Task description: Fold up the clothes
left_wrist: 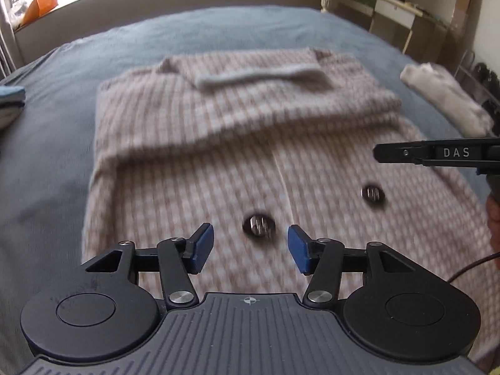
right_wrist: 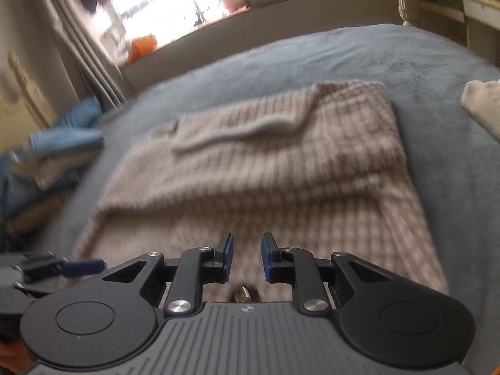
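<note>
A pink-and-cream checked jacket (left_wrist: 218, 143) lies flat on the blue-grey bed cover (left_wrist: 56, 131), its sleeves folded across the upper half and a pale cuff (left_wrist: 259, 76) on top. Two dark buttons (left_wrist: 258, 226) (left_wrist: 372, 193) show on its near part. My left gripper (left_wrist: 250, 234) hovers open over the near edge, with the first button between its fingers' line and nothing held. My right gripper (right_wrist: 247, 240) is open above the same jacket (right_wrist: 281, 162), holding nothing. Its black tip (left_wrist: 379, 153) pokes in from the right in the left wrist view.
A stack of folded blue clothes (right_wrist: 62, 140) sits at the bed's left side. A white garment (left_wrist: 447, 97) lies at the right edge. Beyond the bed are a window sill with an orange bag (left_wrist: 39, 6) and shelves (left_wrist: 390, 3). A black cable (left_wrist: 468, 268) trails at the right.
</note>
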The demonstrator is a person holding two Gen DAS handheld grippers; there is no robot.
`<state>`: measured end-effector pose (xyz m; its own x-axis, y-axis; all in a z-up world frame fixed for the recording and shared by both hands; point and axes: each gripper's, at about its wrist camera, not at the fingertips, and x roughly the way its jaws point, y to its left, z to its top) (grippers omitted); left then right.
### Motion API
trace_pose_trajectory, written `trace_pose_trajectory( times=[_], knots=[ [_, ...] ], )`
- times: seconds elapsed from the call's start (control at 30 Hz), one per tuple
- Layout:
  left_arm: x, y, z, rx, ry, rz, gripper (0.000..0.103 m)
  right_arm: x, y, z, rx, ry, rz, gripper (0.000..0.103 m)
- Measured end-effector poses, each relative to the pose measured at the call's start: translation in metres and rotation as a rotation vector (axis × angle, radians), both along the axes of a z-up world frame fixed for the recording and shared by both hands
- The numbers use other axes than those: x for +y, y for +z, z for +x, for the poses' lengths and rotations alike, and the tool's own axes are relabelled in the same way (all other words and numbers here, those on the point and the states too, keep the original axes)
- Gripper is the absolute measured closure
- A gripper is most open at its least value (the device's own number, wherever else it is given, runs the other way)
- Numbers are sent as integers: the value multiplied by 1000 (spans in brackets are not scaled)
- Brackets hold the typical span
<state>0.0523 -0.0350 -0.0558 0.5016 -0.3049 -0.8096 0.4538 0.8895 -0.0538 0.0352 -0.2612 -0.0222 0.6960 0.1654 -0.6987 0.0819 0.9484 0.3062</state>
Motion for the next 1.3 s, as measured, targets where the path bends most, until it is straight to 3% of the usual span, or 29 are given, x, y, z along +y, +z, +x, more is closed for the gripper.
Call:
trace_pose_trajectory(
  times=[0.27, 0.43, 0.53, 0.77, 0.97, 1.07, 1.23, 1.3],
  knots=[
    [9, -10, -10, 60, 106, 0, 50, 1, -18, -38, 76, -49, -47, 82],
    [4, -11, -21, 31, 88, 30, 49, 3, -22, -45, 91, -75, -68, 81],
    [0, -11, -25, 26, 72, 38, 45, 6, -16, -45, 70, -78, -78, 72],
    [-1, -15, -26, 37, 75, 53, 41, 17, -10, -44, 54, -48, -65, 63],
    [-1, -19, -26, 48, 97, 72, 33, 26, -9, -41, 54, -26, -55, 43],
    [-1, -21, -26, 54, 111, 83, 29, 28, -9, -41, 55, -21, -60, 41],
    [-1, -24, -23, 67, 164, 120, 7, 27, -11, -41, 68, -32, -51, 39],
    [1, -26, -22, 81, 183, 123, 4, 27, -12, -42, 72, -35, -49, 39]
  ],
)
